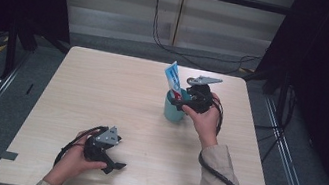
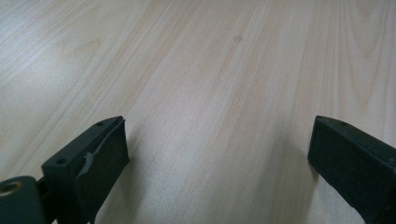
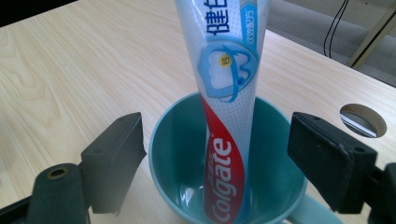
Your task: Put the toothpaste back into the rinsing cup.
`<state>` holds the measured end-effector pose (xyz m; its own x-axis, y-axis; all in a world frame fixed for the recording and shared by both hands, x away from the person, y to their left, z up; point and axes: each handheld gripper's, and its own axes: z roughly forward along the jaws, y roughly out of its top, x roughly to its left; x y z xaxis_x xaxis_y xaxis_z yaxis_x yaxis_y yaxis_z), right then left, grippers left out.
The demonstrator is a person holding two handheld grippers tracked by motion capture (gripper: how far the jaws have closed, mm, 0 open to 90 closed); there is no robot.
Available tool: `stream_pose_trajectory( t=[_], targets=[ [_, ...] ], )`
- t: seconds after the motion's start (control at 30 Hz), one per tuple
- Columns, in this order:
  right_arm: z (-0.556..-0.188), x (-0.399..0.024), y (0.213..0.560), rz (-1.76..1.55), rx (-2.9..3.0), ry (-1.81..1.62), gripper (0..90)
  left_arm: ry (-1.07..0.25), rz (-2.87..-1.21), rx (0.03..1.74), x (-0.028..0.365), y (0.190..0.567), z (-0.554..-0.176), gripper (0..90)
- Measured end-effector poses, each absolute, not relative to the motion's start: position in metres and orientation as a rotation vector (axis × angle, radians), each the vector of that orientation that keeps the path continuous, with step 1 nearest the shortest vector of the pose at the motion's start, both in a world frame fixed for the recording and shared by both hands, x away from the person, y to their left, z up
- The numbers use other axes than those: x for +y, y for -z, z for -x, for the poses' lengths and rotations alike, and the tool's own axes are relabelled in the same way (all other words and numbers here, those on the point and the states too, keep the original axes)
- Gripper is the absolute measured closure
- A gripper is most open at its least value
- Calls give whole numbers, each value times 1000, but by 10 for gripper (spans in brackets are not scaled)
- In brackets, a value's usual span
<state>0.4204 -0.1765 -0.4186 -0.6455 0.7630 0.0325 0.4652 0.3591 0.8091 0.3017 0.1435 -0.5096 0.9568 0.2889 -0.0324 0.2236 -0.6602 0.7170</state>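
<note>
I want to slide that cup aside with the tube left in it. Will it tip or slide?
Probably slide: the cup looks squat and wide-mouthed, on a smooth table. The toothpaste tube stands tall and leans on the rim, so a quick shove could swing it over, perhaps out. The tube looks soft, likely too light to pull the cup over.

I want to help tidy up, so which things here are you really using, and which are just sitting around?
In use:
- toothpaste tube, standing in the cup
- teal cup
- right gripper, jaws open either side of the tube, not touching it

Sitting around:
- left gripper, open over bare table
- round hole in the tabletop
- cables on the floor behind
</note>
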Motion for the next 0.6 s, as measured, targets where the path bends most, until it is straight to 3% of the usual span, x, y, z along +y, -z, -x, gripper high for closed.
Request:
stream_pose_trajectory(
  t=[0.6],
  targets=[
    [-395, -183, 415, -1047, 2323, -1201, 160, -103, -2323, 356, 143, 510, -301, 28]
  ],
)
